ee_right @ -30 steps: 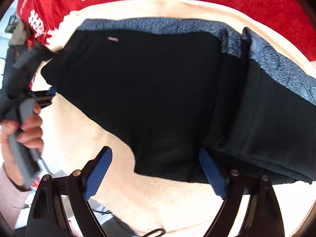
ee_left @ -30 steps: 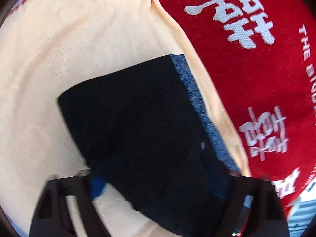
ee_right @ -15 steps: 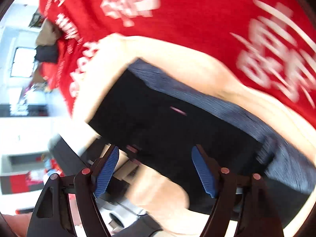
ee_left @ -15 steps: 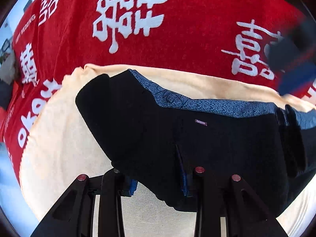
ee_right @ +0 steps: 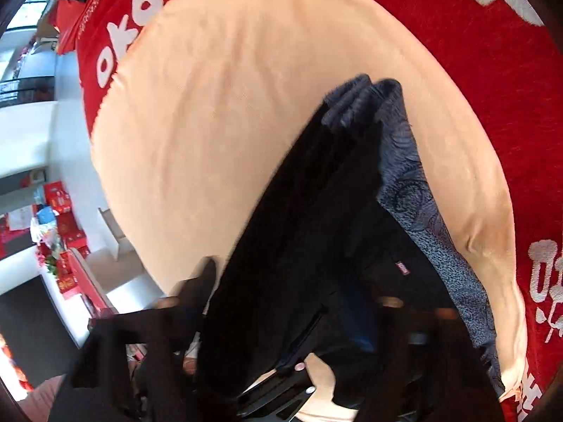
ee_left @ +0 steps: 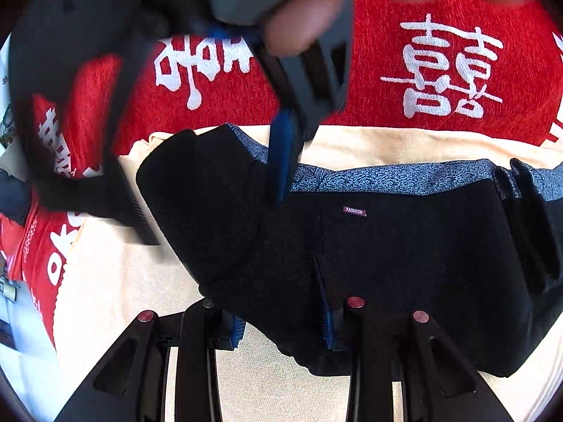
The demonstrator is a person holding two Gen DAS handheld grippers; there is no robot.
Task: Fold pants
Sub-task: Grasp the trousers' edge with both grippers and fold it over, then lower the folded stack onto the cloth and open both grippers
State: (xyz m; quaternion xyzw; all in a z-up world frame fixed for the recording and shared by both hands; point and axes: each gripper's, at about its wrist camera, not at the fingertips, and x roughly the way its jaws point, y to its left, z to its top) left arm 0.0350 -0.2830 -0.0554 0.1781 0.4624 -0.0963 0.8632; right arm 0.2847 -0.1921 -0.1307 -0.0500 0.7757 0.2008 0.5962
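The black pants (ee_left: pixel 404 263) with a blue patterned band (ee_left: pixel 387 177) lie folded on a cream towel (ee_left: pixel 116 292). My left gripper (ee_left: pixel 281 330) is shut on the near edge of the pants. My right gripper (ee_left: pixel 214 207) comes down from above at the left end of the pants, one blue pad (ee_left: pixel 279 161) over the band, the other finger beyond the pants' left end. In the right wrist view the pants (ee_right: pixel 299 246) fill the space between the blurred fingers (ee_right: pixel 190 302), with the band (ee_right: pixel 422 218) on the right.
A red cloth with white characters (ee_left: pixel 440 77) covers the table under the towel (ee_right: pixel 246 105). Beyond the table edge, a white floor and red boxes (ee_right: pixel 59 211) show at the left of the right wrist view.
My right gripper has swung over to the left end of the pants and now straddles it. My left gripper keeps its grip on the near edge; the view has barely shifted in the last half second.
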